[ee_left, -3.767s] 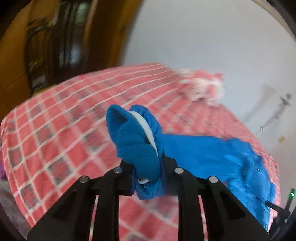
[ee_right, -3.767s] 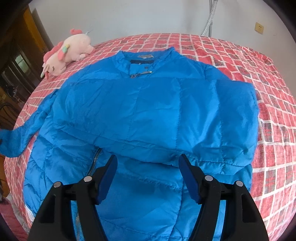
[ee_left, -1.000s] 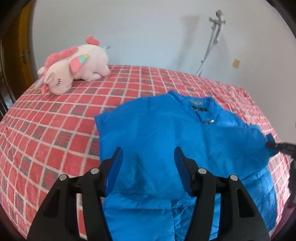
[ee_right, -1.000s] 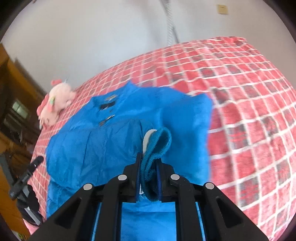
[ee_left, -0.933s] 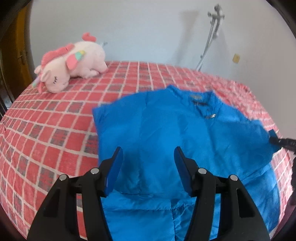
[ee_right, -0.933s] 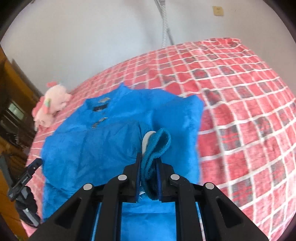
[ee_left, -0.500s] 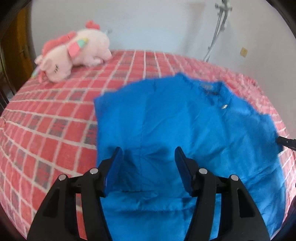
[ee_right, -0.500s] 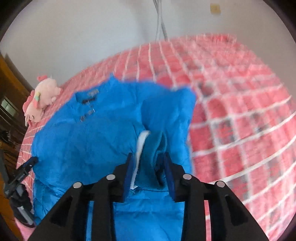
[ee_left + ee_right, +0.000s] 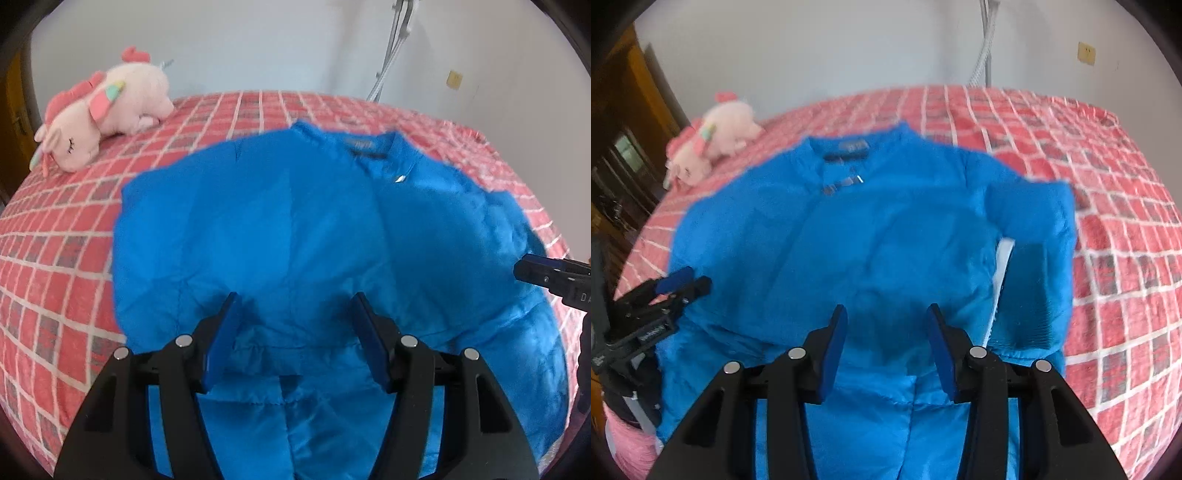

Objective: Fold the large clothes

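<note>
The jacket (image 9: 295,229) lies flat on the checked bed (image 9: 55,236), sleeves seemingly folded across its front. The left gripper (image 9: 295,332) and right gripper (image 9: 884,343) hover above it, jaws apart, opening, nothing between them.

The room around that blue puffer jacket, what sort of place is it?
Most likely a bedroom at home. The blue quilted puffer jacket lies spread on a bed with a red checked cover, a pink plush unicorn rests near the plain white wall, and dark wooden furniture stands alongside.
</note>
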{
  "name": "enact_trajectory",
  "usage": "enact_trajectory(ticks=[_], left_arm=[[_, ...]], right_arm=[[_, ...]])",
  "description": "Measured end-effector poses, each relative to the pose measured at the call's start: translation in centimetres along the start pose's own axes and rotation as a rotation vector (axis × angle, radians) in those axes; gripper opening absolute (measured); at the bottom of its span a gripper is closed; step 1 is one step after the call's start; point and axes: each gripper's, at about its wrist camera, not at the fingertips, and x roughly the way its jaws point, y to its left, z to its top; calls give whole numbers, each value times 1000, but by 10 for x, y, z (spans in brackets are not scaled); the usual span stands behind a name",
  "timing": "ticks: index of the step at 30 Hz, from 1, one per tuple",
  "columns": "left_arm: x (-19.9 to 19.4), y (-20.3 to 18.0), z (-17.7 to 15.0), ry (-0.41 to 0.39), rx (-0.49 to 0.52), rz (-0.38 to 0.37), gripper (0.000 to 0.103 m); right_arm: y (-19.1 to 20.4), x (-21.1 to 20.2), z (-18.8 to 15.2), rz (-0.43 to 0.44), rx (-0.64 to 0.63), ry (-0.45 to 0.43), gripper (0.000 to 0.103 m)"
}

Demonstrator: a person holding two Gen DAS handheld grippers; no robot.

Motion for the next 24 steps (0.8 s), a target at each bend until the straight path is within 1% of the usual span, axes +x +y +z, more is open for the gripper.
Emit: enact_trajectory(ticks=[3,7,10,13,16,18,21,24], left_arm=[[5,0,-2,3,15,5,62],[5,2,-4,-5,18,-1,61],[-5,1,-4,-9,5,10,61],[-20,-5,-3,-39,13,-20,64],[-18,-10,-5,-34,21,-19,64],[-10,-11,-7,-14,35,-6,64],[0,-11,-10,-1,55,7,65],[5,-9,-9,4,52,-6,65]], right_arm=[[-11,22,-4,30,12,40,42],[-14,24,-6,42,7,38,42],[-10,17,-7,32,-6,29,43],[-1,-3,-4,43,-30,-9,44],[7,-10,-5,26,-46,-22,44],[8,-5,-5,30,-52,-8,44],[4,14,-6,1,-40,27,45],[-3,24,-6,22,-33,30,45]])
